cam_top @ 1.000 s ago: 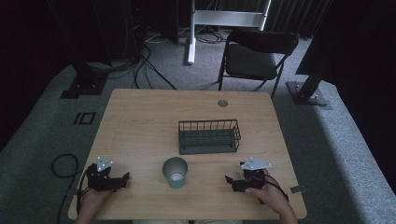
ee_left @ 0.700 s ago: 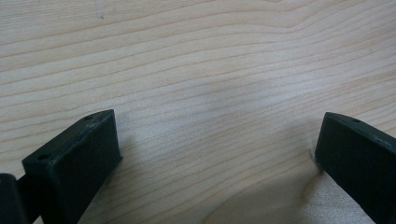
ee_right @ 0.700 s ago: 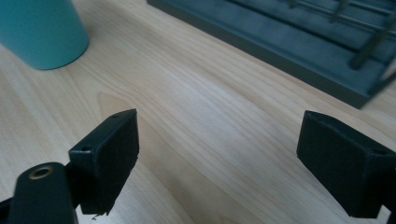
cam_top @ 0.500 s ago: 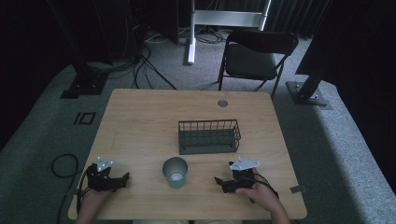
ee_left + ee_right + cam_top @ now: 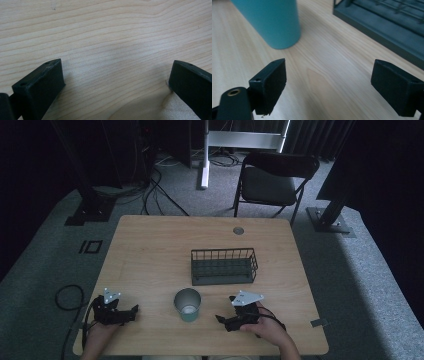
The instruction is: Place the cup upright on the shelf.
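Teal cup [image 5: 188, 304] stands upright on the table [image 5: 150, 250], just ahead-left of the right gripper [image 5: 223, 321] (jaws spread wide, nothing between them, not touching the cup), which points at it from close by. Left gripper [image 5: 131, 312] sits well off on the cup's other side, jaws also wide apart over bare wood, holding nothing. Farther out past the right gripper, a dark wire basket [image 5: 223, 266], beyond the cup.
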`<state>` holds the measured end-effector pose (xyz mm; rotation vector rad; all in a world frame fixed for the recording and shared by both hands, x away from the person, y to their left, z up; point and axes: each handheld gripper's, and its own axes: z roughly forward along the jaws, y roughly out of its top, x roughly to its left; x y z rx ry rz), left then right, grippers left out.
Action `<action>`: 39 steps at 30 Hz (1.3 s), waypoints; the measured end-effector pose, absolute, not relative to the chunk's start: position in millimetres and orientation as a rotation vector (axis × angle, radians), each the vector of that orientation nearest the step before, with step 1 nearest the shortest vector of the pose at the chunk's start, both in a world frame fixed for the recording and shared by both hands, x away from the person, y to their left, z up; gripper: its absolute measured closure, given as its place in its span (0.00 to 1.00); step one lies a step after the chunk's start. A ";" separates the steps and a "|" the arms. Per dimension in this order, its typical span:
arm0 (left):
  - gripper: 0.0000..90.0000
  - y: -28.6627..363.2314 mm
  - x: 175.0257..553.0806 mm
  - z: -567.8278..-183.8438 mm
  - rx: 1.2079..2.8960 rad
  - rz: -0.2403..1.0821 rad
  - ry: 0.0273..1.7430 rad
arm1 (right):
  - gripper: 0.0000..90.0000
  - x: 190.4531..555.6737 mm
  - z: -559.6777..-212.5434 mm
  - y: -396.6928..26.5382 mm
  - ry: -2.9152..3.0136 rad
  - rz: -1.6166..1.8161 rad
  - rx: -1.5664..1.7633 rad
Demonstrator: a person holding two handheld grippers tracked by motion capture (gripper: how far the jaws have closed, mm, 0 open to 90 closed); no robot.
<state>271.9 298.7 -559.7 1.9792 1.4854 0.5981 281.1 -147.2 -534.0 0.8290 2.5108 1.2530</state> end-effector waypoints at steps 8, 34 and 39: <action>0.01 298.7 271.9 -559.7 1.979 0.598 1.485 | 0.15 280.1 -531.9 -129.9 2.524 1.284 0.776; 0.01 298.8 272.0 -559.7 1.979 0.598 1.484 | 0.15 277.8 -523.8 -75.8 2.537 1.439 0.597; 0.01 298.7 272.0 -559.7 1.979 0.598 1.484 | 0.15 278.8 -524.2 -67.2 2.524 1.479 0.579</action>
